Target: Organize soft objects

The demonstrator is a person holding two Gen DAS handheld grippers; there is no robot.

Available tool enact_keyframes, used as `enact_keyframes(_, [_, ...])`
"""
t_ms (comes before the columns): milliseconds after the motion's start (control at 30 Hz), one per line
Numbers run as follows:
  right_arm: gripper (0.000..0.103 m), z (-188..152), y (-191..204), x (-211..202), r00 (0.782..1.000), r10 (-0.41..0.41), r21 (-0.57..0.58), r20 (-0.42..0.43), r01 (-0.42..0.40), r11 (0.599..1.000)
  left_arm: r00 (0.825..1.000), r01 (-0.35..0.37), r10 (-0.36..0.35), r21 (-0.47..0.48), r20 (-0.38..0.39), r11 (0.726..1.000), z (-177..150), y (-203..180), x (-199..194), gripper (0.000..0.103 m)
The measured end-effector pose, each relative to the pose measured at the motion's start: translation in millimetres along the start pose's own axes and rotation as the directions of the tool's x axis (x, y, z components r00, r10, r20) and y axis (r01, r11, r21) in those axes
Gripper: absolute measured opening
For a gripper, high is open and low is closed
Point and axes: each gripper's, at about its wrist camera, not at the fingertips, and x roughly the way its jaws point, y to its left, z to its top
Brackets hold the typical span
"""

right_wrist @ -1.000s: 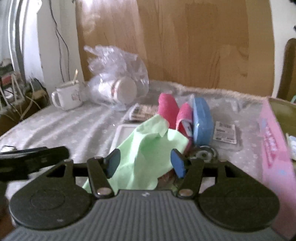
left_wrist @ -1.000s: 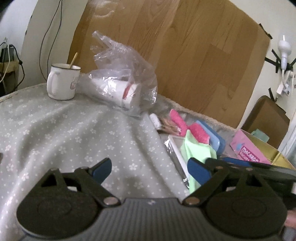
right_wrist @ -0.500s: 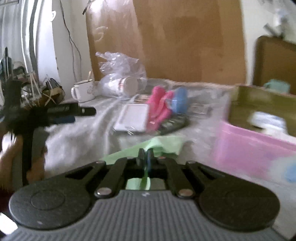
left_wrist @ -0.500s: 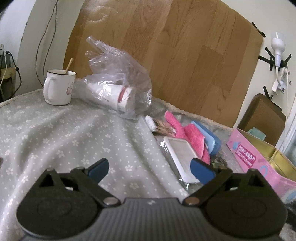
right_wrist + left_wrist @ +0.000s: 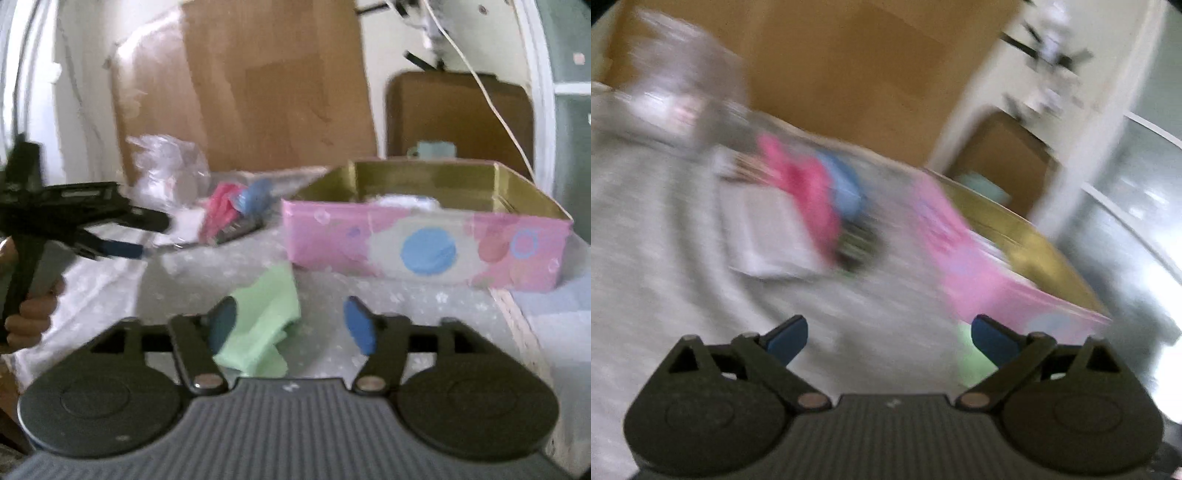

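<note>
A light green cloth (image 5: 264, 317) lies crumpled on the flowered tablecloth in front of the pink box (image 5: 424, 243). My right gripper (image 5: 291, 325) hangs just over it; its jaws are opening and the pads stand clear of the cloth. In the blurred left wrist view the green cloth (image 5: 966, 350) shows as a patch beside the right finger. My left gripper (image 5: 890, 332) is open and holds nothing. Pink cloths (image 5: 809, 188) and a blue soft item (image 5: 846, 188) lie in a pile further back. The right wrist view shows the left gripper (image 5: 147, 236) held by a hand (image 5: 33, 310).
The pink box (image 5: 979, 266) has gold inner walls and holds white items. A white flat pack (image 5: 768, 229) lies beside the pile. A clear plastic bag (image 5: 166, 170) with a cup sits at the back. A wooden board leans on the wall. The table's right edge (image 5: 517, 321) is close.
The right gripper, shut on the green cloth half a second ago, has opened and the cloth now lies loose before the pink box. The left wrist view has swung right towards the box.
</note>
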Motion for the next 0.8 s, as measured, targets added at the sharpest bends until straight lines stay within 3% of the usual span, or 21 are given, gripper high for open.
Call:
enact_keyframes(100, [0.073,-5,5,-1,1.0,0.03,-0.045,0.003,-0.03,0.999,0.991,0.106,-0.104,0.017,-0.089,0.994,-6,-28,15,0.099])
enact_keyframes(200, [0.073,-9,9,6,0.998,0.061,-0.082,-0.014,-0.062,0.995,0.977,0.156,-0.148,0.042,-0.152,0.987,-12,-50,28,0.099])
enact_keyframes(300, [0.073,-9,15,16,0.997,0.063,-0.143,-0.041,-0.068,0.987,0.968,0.164,-0.147,0.073,-0.203,0.984,-20,-66,42,0.097])
enact_keyframes(367, [0.071,-12,18,28,0.995,0.056,-0.169,-0.078,-0.069,0.983,0.964,0.15,-0.127,0.082,-0.233,0.985,-26,-69,53,0.09])
enact_keyframes(400, [0.062,-13,19,33,0.993,0.059,-0.167,-0.101,-0.076,0.983,0.959,0.147,-0.124,0.077,-0.254,0.986,-29,-70,59,0.087])
enact_keyframes(467, [0.018,-15,16,39,0.99,0.095,-0.14,-0.108,-0.109,0.984,0.958,0.156,-0.132,0.074,-0.254,0.985,-34,-69,65,0.083])
enact_keyframes(500, [0.008,-14,17,40,0.99,0.09,-0.146,-0.108,-0.105,0.984,0.957,0.156,-0.131,0.08,-0.258,0.984,-36,-72,65,0.079])
enact_keyframes(533, [0.008,-13,19,39,0.991,0.086,-0.162,-0.1,-0.101,0.982,0.957,0.158,-0.132,0.083,-0.259,0.984,-36,-73,65,0.067])
enact_keyframes(567, [0.008,-11,22,36,0.994,0.08,-0.181,-0.076,-0.093,0.979,0.951,0.178,-0.154,0.068,-0.268,0.982,-34,-73,65,0.065])
enact_keyframes(633, [0.008,-7,26,28,0.996,0.082,-0.206,-0.02,-0.085,0.975,0.946,0.217,-0.2,0.041,-0.256,0.975,-27,-74,62,0.065])
enact_keyframes(800, [0.008,23,28,1,0.982,0.054,-0.254,0.18,-0.006,0.967,0.956,0.275,-0.253,0.15,-0.149,0.95,6,-108,37,0.065])
